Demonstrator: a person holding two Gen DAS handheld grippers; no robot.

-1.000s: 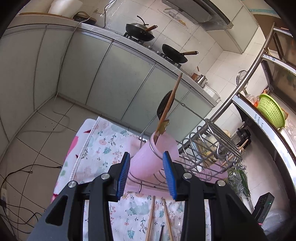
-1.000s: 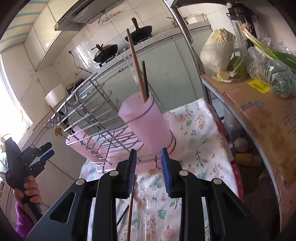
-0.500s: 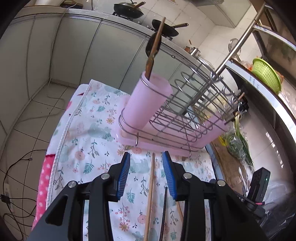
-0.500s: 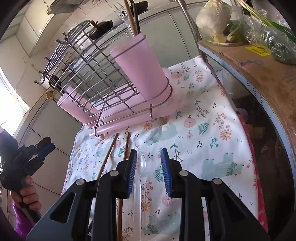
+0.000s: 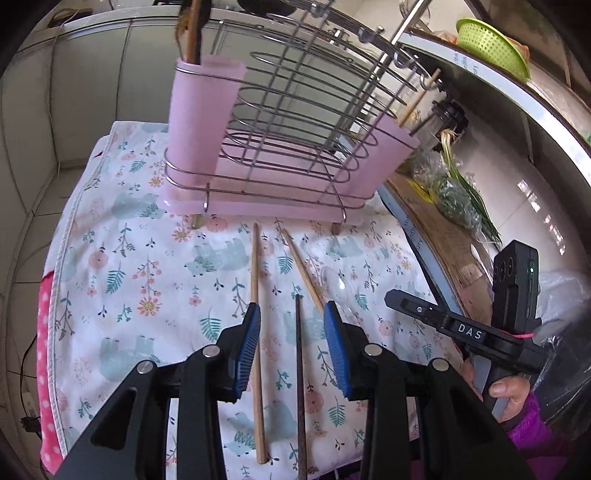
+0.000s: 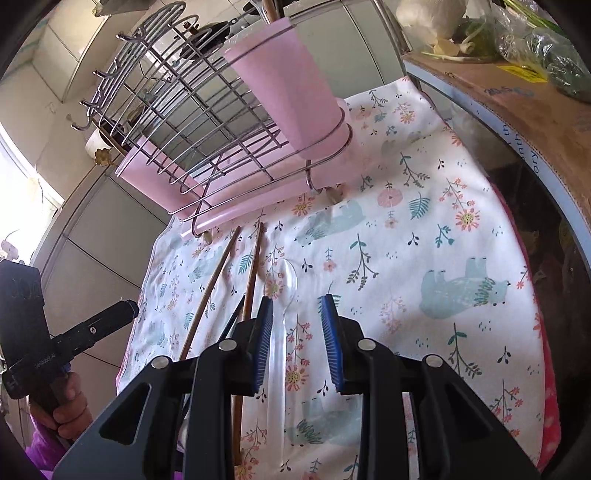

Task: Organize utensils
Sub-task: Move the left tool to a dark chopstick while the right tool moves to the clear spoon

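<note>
Three chopsticks lie loose on the floral cloth [image 5: 147,280] in front of the wire dish rack [image 5: 295,122]: a light wooden chopstick [image 5: 255,280] running lengthwise, a second wooden chopstick [image 5: 301,271] angled beside it, and a dark chopstick [image 5: 300,387] between them, nearer the camera. Clear plastic spoon [image 6: 284,295] rests on the cloth just right of the chopsticks, bowl toward the rack, handle toward the camera. Left gripper [image 5: 291,328]: fingers apart, nothing held; in the left wrist view the dark chopstick lies in the gap between the blue pads [image 5: 248,343], and the light wooden chopstick passes under the left pad. Contact with either cannot be confirmed. Right gripper [image 6: 295,325]: fingers apart, empty; in the right wrist view the spoon's handle runs between the pads [image 6: 263,332], close to the left one, touching or not cannot be told. Rack stands on a pink drip tray [image 5: 258,206] at the far edge of the cloth. Pink utensil cup [image 5: 201,122] sits in the wire ring at the rack's end, upright, with wooden handles [image 5: 190,33] standing up out of it. Each wrist view shows the other gripper held in a hand [image 5: 511,397] at frame edge. Green colander [image 5: 491,40] sits on the upper shelf, leafy greens [image 5: 458,199] on the lower shelf beside the cloth.
</note>
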